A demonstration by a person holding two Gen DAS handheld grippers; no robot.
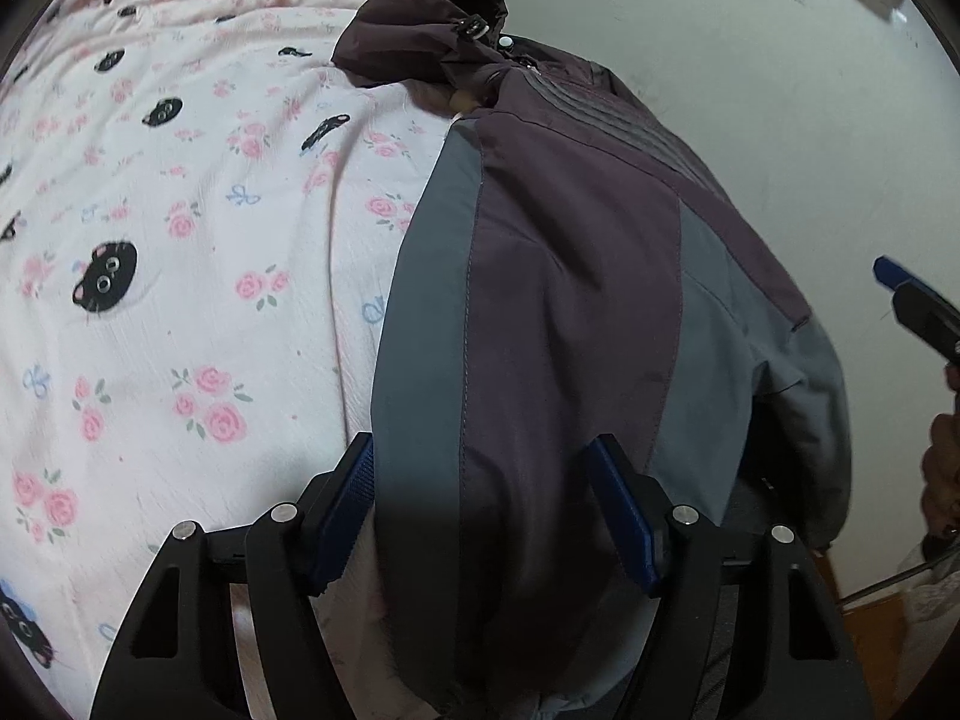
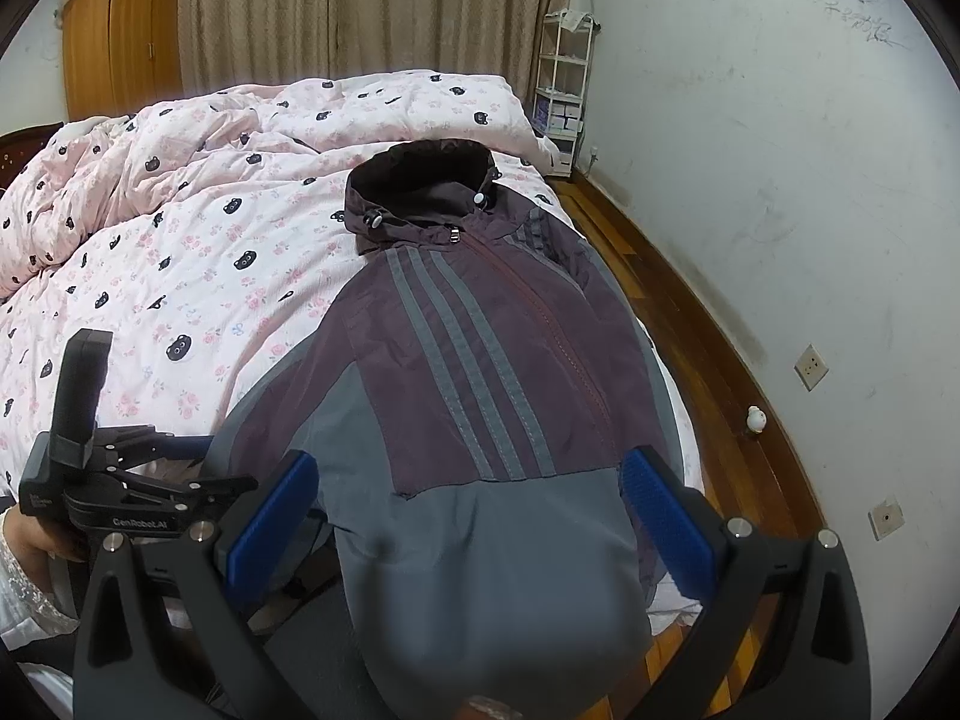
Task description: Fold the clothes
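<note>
A maroon and grey hooded jacket (image 2: 480, 348) lies front up on the bed, hood (image 2: 426, 180) toward the far end, near the bed's right edge. In the left wrist view my left gripper (image 1: 483, 444) straddles the jacket's (image 1: 570, 276) near left part. Its blue pads (image 1: 351, 492) stand apart with fabric between them, the left pad at the jacket's edge. My right gripper (image 2: 471, 459) is open wide over the grey hem. The right wrist view shows the left gripper's fingers (image 2: 189, 443) at the jacket's left sleeve.
A pink quilt (image 2: 180, 252) with cats and roses covers the bed and is bunched up at the far left. Wooden floor (image 2: 690, 324) and a white wall run along the right. A white shelf rack (image 2: 561, 90) and a wardrobe (image 2: 120, 36) stand at the back.
</note>
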